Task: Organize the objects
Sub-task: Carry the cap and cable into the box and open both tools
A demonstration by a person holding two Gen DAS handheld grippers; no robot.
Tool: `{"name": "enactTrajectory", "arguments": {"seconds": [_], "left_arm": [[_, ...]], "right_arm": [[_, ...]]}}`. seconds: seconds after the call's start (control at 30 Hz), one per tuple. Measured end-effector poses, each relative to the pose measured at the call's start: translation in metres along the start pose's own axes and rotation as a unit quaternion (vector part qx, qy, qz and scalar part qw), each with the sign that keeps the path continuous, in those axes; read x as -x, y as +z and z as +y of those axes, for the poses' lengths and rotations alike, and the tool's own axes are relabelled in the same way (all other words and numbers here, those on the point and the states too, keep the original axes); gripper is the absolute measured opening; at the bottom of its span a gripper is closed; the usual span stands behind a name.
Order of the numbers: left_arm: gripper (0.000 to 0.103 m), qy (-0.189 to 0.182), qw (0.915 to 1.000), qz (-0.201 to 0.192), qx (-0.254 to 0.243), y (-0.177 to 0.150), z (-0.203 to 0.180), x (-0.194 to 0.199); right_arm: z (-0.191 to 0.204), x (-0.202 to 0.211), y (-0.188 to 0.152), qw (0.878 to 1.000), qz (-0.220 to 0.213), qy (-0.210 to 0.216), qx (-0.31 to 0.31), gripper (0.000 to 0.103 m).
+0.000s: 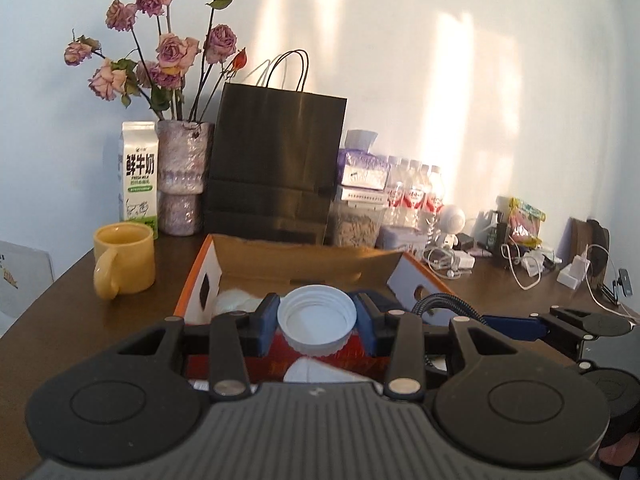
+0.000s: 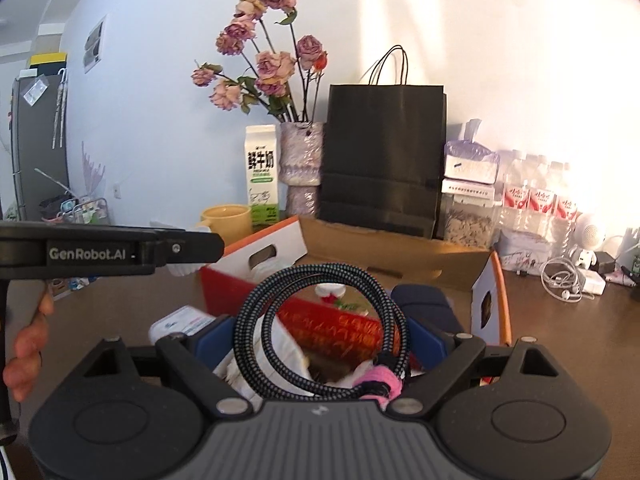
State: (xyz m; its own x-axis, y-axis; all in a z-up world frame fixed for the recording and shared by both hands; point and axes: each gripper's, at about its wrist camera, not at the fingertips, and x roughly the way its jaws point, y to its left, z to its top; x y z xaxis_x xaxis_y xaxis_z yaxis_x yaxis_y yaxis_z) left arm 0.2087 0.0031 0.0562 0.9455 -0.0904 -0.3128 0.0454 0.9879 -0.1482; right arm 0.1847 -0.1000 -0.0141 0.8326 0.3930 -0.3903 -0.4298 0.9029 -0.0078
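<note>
My left gripper (image 1: 317, 322) is shut on a white screw lid (image 1: 317, 315), open side up, held above the open cardboard box (image 1: 304, 258) with orange edges. My right gripper (image 2: 322, 340) is shut on a coiled black braided cable (image 2: 320, 320), also above the box (image 2: 392, 254). Inside the box lie a red packet (image 2: 340, 326), white items and something pink (image 2: 382, 380). The right gripper's body (image 1: 560, 324) shows at the right of the left wrist view, with part of the cable (image 1: 440, 304). The left gripper's arm (image 2: 112, 252) shows at the left of the right wrist view.
On the brown table (image 1: 80, 312) behind the box stand a yellow mug (image 1: 124, 258), a milk carton (image 1: 138, 174), a vase of dried roses (image 1: 182, 176), a black paper bag (image 1: 276, 168), water bottles (image 1: 416, 194) and tangled chargers (image 1: 524, 264).
</note>
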Motion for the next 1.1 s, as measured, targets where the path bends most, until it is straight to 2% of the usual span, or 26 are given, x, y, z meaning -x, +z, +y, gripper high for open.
{"name": "enactTrajectory", "arguments": {"seconds": [0.27, 0.53, 0.8, 1.1], "left_arm": [[0.041, 0.005, 0.9998, -0.016, 0.012, 0.019, -0.003, -0.039], [0.041, 0.023, 0.9988, -0.027, 0.034, 0.041, 0.007, -0.083], [0.041, 0.034, 0.9984, -0.005, 0.044, 0.043, 0.018, -0.126], [0.041, 0.046, 0.9974, 0.037, 0.042, 0.031, 0.027, -0.155]], "right_arm": [[-0.020, -0.032, 0.026, 1.000, -0.013, -0.025, -0.003, 0.091], [-0.041, -0.082, 0.054, 0.998, -0.008, -0.053, -0.011, 0.091], [-0.058, -0.131, 0.060, 0.997, 0.018, -0.070, -0.030, 0.091], [-0.065, -0.155, 0.051, 0.996, 0.044, -0.073, -0.040, 0.091]]}}
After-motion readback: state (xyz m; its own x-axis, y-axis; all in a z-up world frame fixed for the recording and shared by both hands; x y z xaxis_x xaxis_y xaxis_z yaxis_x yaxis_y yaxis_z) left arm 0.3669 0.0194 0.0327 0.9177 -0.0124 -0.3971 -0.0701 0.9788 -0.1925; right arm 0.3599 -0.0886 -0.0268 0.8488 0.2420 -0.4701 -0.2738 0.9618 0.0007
